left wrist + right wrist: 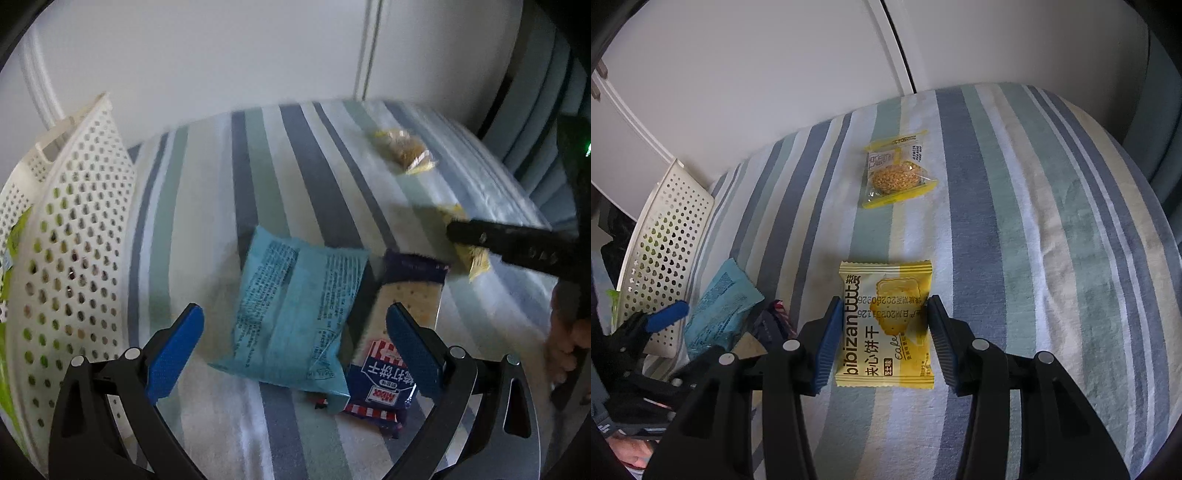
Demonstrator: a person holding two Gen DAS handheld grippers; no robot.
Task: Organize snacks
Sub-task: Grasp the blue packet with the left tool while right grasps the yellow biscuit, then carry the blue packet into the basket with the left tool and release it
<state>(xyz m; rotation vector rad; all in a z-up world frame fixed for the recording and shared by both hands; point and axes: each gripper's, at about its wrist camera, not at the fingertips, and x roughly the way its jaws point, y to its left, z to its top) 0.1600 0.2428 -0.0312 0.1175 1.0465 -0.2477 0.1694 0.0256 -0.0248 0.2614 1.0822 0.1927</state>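
Right hand-held gripper (882, 334) pinching yellow bibizan biscuit packet (886, 325) flat on striped bed (1034, 221); sesame cookie packet (897, 173) ahead of it. Left hand-held gripper (295, 347) spread wide above blue packet (295, 317), milk cracker pack (395, 354) beside its right finger, white perforated basket (74, 258) to its left.

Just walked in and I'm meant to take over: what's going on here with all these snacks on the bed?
A person holding a gripper in each hand is sorting snack packets on a striped sheet. The right gripper straddles a yellow biscuit packet, fingers at its edges; a firm grip can't be confirmed. The left gripper is open over a blue packet and a cracker pack. A clear-wrapped cookie lies further off. The white perforated basket already holds something green.
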